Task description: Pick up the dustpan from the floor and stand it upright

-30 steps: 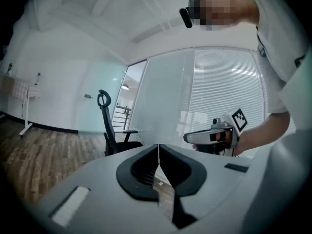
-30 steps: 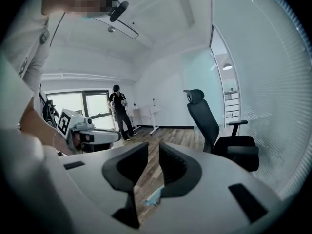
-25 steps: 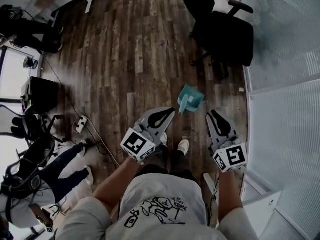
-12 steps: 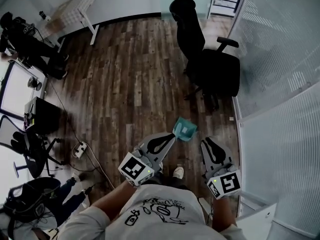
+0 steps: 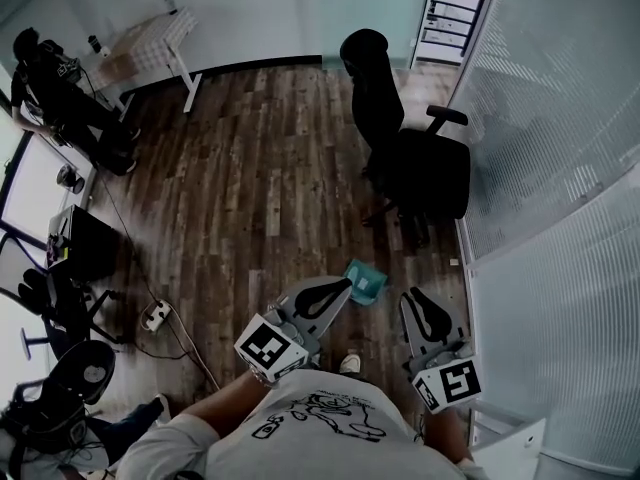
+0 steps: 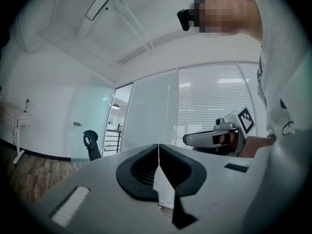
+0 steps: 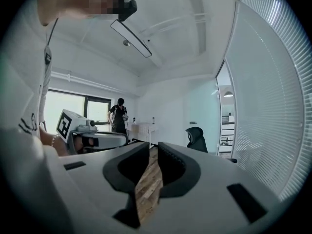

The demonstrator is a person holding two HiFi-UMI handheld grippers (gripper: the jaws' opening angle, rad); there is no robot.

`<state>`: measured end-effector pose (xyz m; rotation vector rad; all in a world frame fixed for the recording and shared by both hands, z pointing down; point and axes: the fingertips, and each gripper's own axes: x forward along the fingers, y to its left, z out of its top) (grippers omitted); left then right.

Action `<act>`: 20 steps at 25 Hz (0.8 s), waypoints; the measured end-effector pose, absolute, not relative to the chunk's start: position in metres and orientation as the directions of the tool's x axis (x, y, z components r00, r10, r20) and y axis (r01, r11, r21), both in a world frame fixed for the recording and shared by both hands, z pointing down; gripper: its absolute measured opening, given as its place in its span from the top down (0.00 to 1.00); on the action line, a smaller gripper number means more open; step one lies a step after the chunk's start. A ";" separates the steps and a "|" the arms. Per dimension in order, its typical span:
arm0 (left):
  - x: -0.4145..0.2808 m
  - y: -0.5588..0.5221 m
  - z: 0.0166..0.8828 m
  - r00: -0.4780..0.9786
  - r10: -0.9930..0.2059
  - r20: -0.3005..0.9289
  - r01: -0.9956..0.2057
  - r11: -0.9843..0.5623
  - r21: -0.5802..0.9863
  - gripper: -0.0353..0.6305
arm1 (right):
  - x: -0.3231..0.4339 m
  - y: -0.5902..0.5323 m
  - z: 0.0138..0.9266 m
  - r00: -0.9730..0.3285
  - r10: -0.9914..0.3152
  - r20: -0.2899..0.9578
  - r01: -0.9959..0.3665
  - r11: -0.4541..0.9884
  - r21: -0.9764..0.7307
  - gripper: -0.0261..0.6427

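Note:
A teal dustpan (image 5: 368, 280) lies on the dark wooden floor just ahead of the person's feet. Its near left edge is hidden behind my left gripper (image 5: 343, 286). That gripper is held above the floor with its jaws pressed together and nothing between them. My right gripper (image 5: 412, 296) hovers to the right of the dustpan, its jaws a narrow gap apart and empty. In the left gripper view my left gripper (image 6: 158, 147) points level across the room at a glass wall, with no dustpan in sight. In the right gripper view my right gripper (image 7: 152, 146) shows only floor through its gap.
A black office chair (image 5: 415, 163) stands just beyond the dustpan. A frosted glass partition (image 5: 545, 178) runs along the right side. A power strip with its cable (image 5: 155, 315) lies on the floor at the left. A person (image 5: 60, 88), a white desk (image 5: 150, 43) and more chairs are far left.
The head view has lifted toward the far wall, so the dustpan and both grippers sit lower in the picture. The dustpan still lies on the floor, and neither gripper has taken hold of anything.

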<state>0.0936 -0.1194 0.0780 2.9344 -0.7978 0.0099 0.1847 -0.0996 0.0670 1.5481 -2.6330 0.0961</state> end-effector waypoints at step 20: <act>0.110 -0.116 0.048 0.871 -0.491 -0.006 -0.490 -0.870 0.061 0.94 | 0.190 -0.093 0.040 -0.473 -0.878 0.070 -0.880 0.475 0.017 0.90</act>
